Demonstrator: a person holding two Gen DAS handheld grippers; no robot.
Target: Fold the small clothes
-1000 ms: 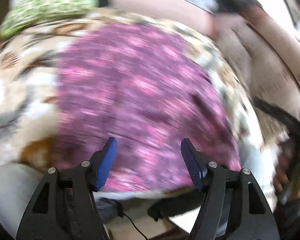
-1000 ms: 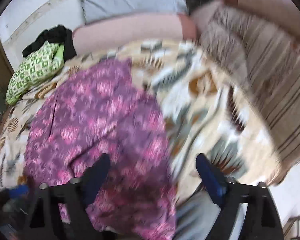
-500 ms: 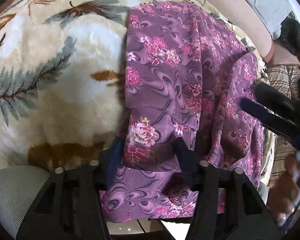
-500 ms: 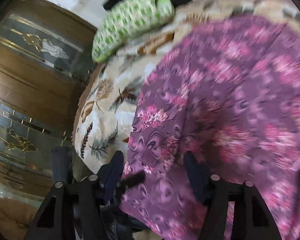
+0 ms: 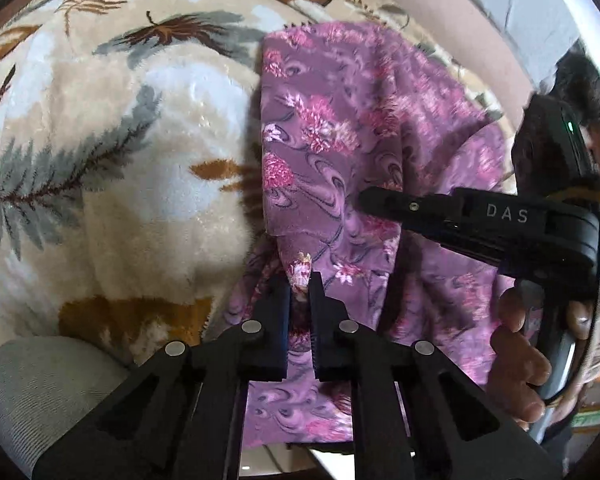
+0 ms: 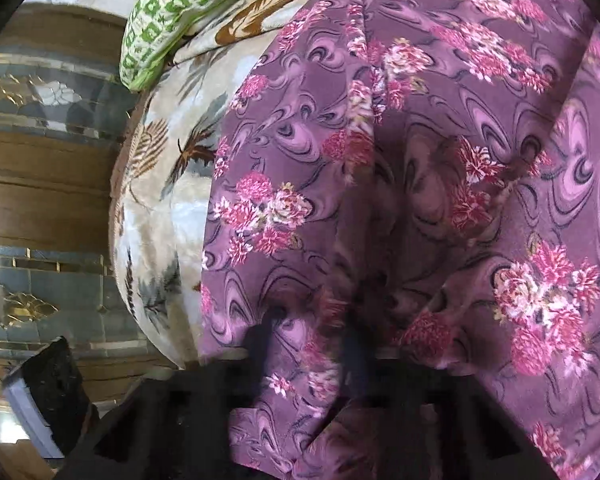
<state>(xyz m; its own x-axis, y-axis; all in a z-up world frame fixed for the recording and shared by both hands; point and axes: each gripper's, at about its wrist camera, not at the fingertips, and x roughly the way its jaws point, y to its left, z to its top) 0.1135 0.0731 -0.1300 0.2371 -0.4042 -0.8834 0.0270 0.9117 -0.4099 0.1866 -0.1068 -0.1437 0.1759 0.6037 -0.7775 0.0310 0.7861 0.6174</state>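
my left gripper [image 5: 300, 280] jaws have just closed, pinching the near hem of the purple floral garment [image 5: 340, 140]. my right gripper [image 5: 364, 200] has also just closed on its cloth further in. garment lies on the leaf-print blanket [image 5: 120, 140]; blanket left of it is bare.

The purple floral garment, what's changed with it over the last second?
Both tongs, open a second ago, have just been closing: the left tongs now pinch the purple floral garment near its edge, the right tongs came in and closed on a fold. The leaf-print blanket stays spread underneath.
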